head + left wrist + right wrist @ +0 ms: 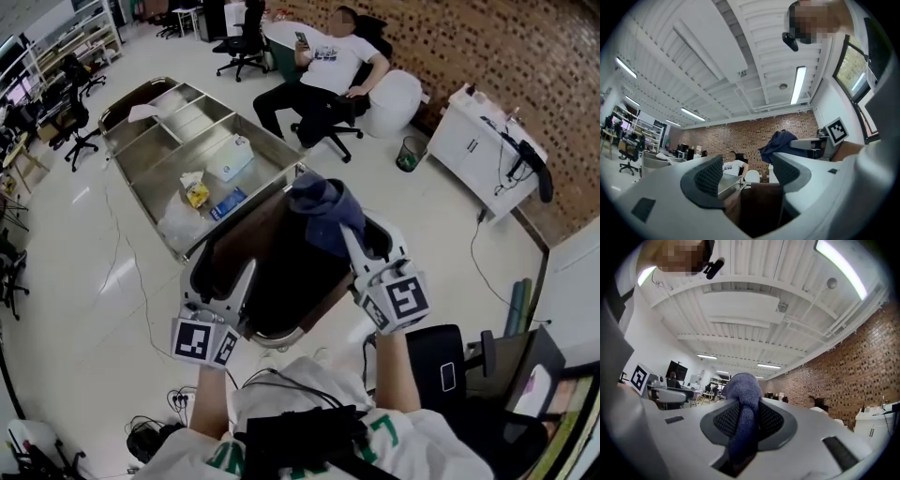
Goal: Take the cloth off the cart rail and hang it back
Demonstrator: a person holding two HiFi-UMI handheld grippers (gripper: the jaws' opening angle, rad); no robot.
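A dark blue cloth (323, 211) is bunched over the far right corner of the brown bag (272, 272) at the near end of the steel cart (150, 159). My right gripper (349, 234) is shut on the cloth, whose fold (743, 390) runs between the pads and bulges above them. My left gripper (220, 281) hangs open over the bag's left rim with nothing between its fingers (710, 176). The left gripper view shows the cloth (780, 143) held up in the right gripper (811, 143), against the brick wall.
The cart's trays hold a white box (230, 157) and a yellow packet (195, 192). A person (323, 70) sits in a chair beyond the cart. A white cabinet (478, 145) and a waste basket (408, 155) stand at the right. A dark chair (450, 370) is at my right side.
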